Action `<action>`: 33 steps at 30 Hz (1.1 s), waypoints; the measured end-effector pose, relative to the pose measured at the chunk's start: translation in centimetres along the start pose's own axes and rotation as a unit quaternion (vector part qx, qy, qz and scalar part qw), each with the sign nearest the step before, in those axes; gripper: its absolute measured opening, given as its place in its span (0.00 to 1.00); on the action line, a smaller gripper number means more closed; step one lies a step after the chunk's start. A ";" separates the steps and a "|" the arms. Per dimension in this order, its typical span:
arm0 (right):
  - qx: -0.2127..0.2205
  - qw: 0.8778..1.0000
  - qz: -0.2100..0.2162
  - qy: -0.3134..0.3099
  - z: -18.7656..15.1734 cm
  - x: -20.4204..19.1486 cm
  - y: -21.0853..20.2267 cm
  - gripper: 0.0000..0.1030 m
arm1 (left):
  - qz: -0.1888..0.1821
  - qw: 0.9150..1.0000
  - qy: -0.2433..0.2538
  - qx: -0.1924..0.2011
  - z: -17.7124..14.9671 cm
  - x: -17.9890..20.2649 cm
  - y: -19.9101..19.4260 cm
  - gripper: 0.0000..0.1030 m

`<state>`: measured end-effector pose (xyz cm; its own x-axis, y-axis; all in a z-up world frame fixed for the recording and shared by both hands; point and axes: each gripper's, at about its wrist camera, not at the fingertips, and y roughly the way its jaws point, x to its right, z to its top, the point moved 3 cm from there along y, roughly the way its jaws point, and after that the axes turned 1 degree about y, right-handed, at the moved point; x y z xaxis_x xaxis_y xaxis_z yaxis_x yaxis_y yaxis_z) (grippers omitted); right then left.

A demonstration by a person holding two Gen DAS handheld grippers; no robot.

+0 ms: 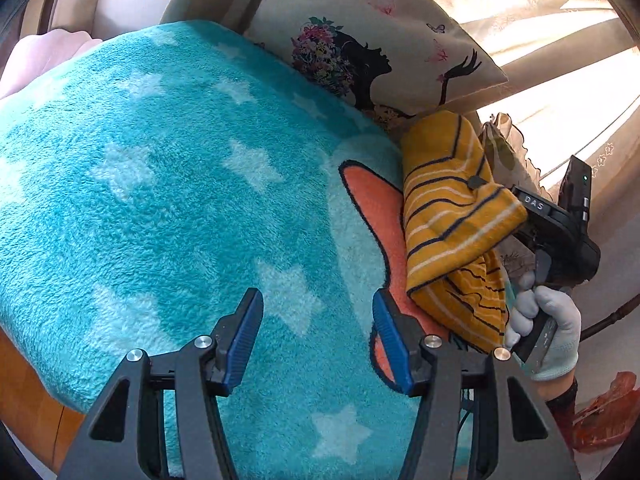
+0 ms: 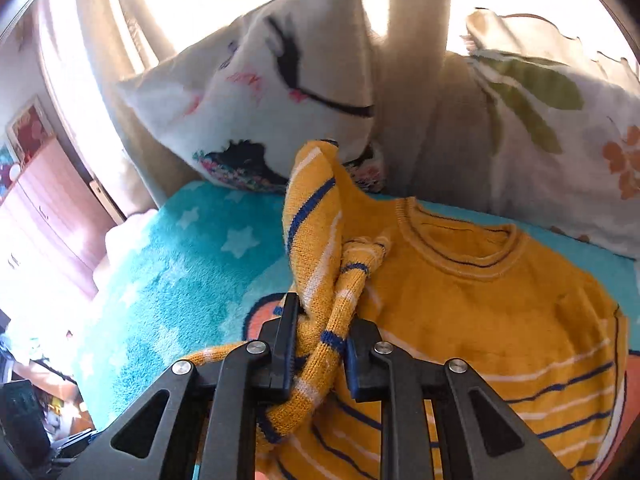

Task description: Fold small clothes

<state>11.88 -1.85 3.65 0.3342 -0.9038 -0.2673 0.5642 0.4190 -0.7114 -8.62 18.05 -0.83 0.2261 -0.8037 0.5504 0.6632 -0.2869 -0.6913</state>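
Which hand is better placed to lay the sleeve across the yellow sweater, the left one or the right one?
Right. The right gripper is shut on a striped sleeve of the yellow knitted sweater, just above its body. The left gripper is open and holds nothing, over the turquoise star-patterned fleece blanket, beside the sweater.

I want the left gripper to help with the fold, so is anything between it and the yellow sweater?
Nothing visible. The left gripper is open over the teal blanket, and only bare blanket lies between it and the yellow sweater, which the right gripper holds by a bunched part.
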 end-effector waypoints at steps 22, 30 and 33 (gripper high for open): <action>0.057 0.980 -0.024 0.192 -9.3 24.0 -12.9 0.52 | -0.023 0.986 0.145 -0.078 -4.2 16.2 8.2 0.57; 0.046 0.993 0.009 0.108 -10.1 17.8 -13.5 0.59 | -0.019 0.986 0.140 -0.093 -4.7 16.3 9.4 0.58; -0.015 0.994 -0.045 0.094 -12.4 18.3 -10.9 0.28 | -0.019 0.985 0.150 -0.083 -4.2 16.9 9.1 0.58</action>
<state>2.46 -24.02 -1.55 0.1345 -0.9391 -0.3164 0.5621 0.3352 -0.7561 -1.80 -0.31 0.19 -0.0348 -0.9011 0.4322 0.5349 -0.3821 -0.7536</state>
